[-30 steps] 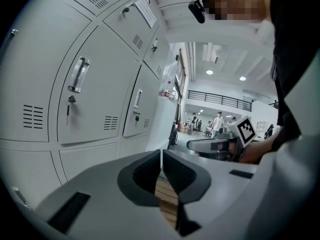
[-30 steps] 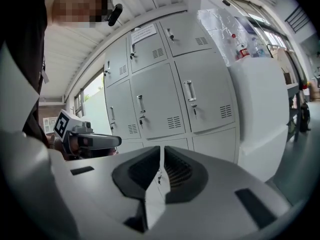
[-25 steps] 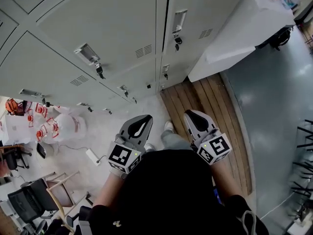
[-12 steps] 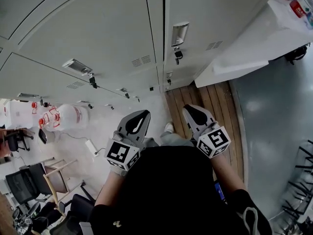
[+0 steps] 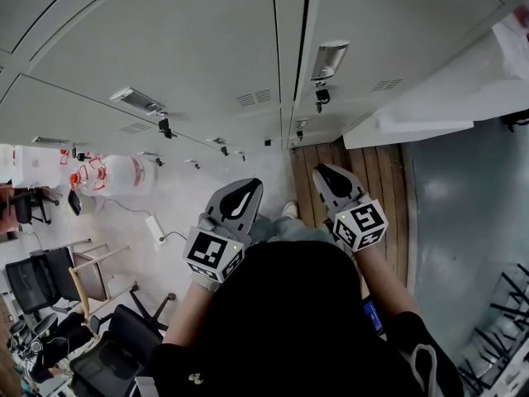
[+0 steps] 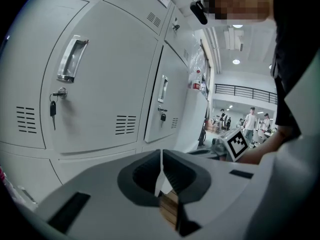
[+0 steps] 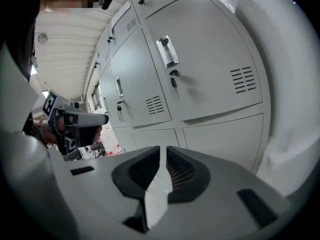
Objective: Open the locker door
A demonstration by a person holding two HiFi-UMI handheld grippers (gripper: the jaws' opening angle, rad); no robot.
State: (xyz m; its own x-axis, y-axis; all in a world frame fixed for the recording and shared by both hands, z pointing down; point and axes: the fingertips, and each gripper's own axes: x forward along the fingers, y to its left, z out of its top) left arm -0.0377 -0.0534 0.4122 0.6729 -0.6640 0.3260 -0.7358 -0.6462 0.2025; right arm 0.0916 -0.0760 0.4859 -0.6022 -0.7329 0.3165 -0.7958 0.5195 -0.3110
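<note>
Both grippers point toward a bank of grey lockers. Ahead of the right gripper (image 5: 321, 172), whose jaws are together, is a locker door (image 5: 397, 15) with a metal handle (image 5: 329, 59) and a key (image 5: 321, 98) hanging just below it. Ahead of the left gripper (image 5: 250, 186), jaws also together, a second door (image 5: 182, 40) carries its own handle (image 5: 137, 99). A wooden floor strip (image 5: 364, 168) lies beneath the right gripper, and a white-covered table (image 5: 446, 98) stands beyond it to its right.

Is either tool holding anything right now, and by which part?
Nothing is held: the left tool and the right tool are both shut and empty, not touching the lockers.
</note>
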